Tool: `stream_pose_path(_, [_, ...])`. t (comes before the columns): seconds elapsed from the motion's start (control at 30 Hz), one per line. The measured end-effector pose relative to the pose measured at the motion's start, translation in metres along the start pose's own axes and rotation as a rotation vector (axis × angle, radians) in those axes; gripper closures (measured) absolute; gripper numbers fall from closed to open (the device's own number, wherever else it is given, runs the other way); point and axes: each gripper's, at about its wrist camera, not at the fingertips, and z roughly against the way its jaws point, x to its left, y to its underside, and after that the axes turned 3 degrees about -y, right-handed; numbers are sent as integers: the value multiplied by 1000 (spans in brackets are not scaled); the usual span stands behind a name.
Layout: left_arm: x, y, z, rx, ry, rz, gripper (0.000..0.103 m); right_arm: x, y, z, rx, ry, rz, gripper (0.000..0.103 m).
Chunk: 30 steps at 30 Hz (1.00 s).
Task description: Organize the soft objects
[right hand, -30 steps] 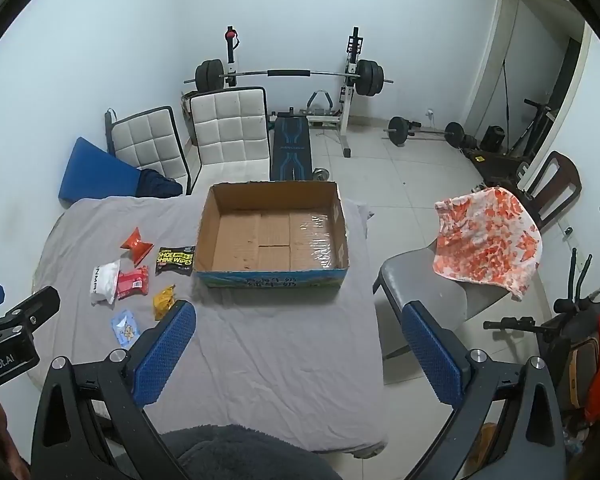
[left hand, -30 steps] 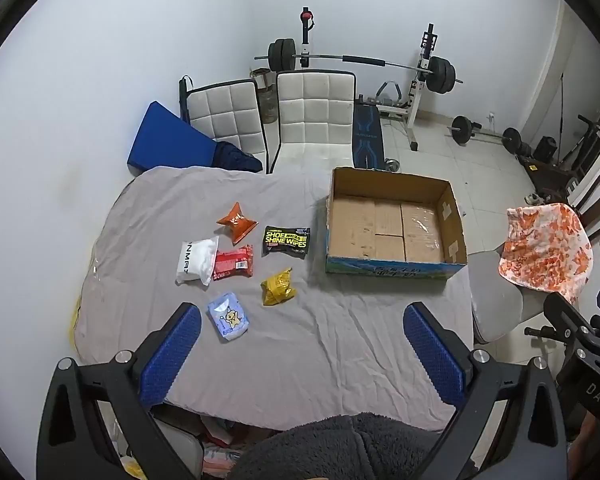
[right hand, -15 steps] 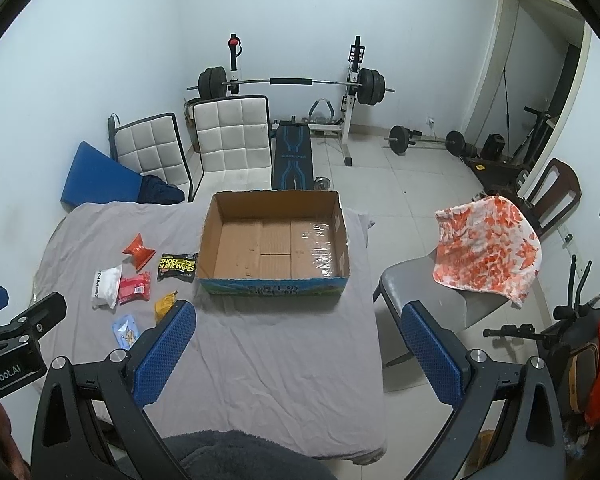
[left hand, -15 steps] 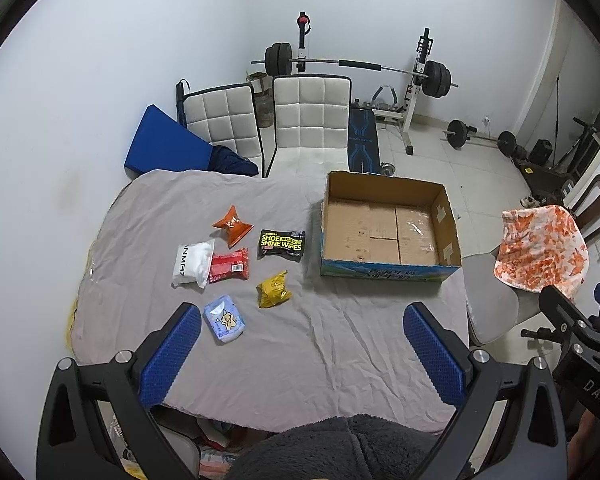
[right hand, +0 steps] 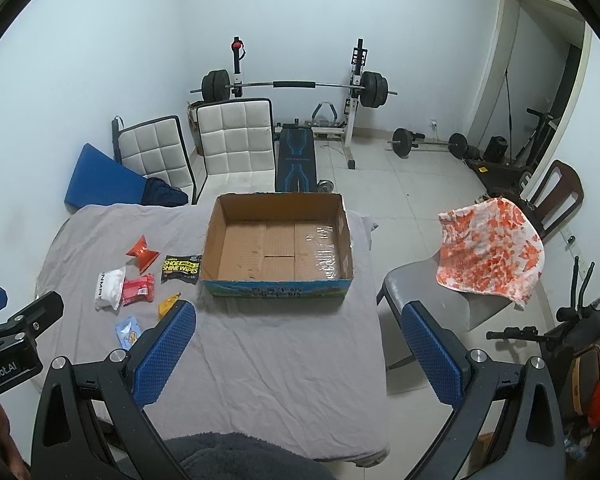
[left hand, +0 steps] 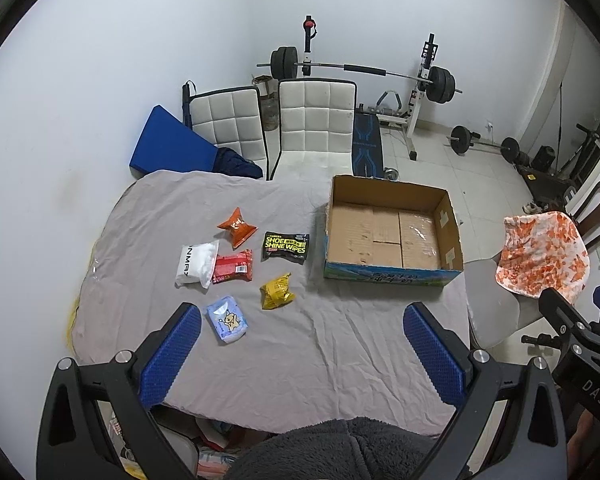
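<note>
Several soft packets lie on the left of a grey-covered table (left hand: pixel 300 360): an orange packet (left hand: pixel 237 226), a black shoe-wipes pack (left hand: pixel 286 245), a white pack (left hand: pixel 197 263), a red pack (left hand: pixel 233 265), a yellow packet (left hand: pixel 276 292) and a light-blue tissue pack (left hand: pixel 227 319). An empty cardboard box (left hand: pixel 388 232) stands at the right; it also shows in the right wrist view (right hand: pixel 278 242). My left gripper (left hand: pixel 302 352) is open and empty, high above the near table. My right gripper (right hand: pixel 298 354) is open and empty, above the table's near right part.
Two white chairs (left hand: pixel 316 124) stand behind the table, with a blue pad (left hand: pixel 168 146) and a weight bench (right hand: pixel 296 156) beyond. A grey chair with an orange-white cloth (right hand: pixel 488 252) stands right of the table. Barbells lie on the tiled floor.
Both grippers have risen and drawn back a little; the table and box sit slightly lower and smaller in view. Nothing on the table has moved.
</note>
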Motion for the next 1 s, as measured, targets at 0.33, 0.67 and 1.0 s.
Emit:
stream_pose_path(0.33, [6, 1, 1, -11, 3, 13, 0, 3, -3, 3, -9, 3, 6, 0])
stream_pose_path(0.67, [9, 4, 1, -15, 10, 25, 0, 2, -3, 2, -9, 5, 12, 0])
stream_pose_path(1.0, [7, 3, 1, -18, 22, 29, 0, 0, -5, 4, -15, 15, 7, 0])
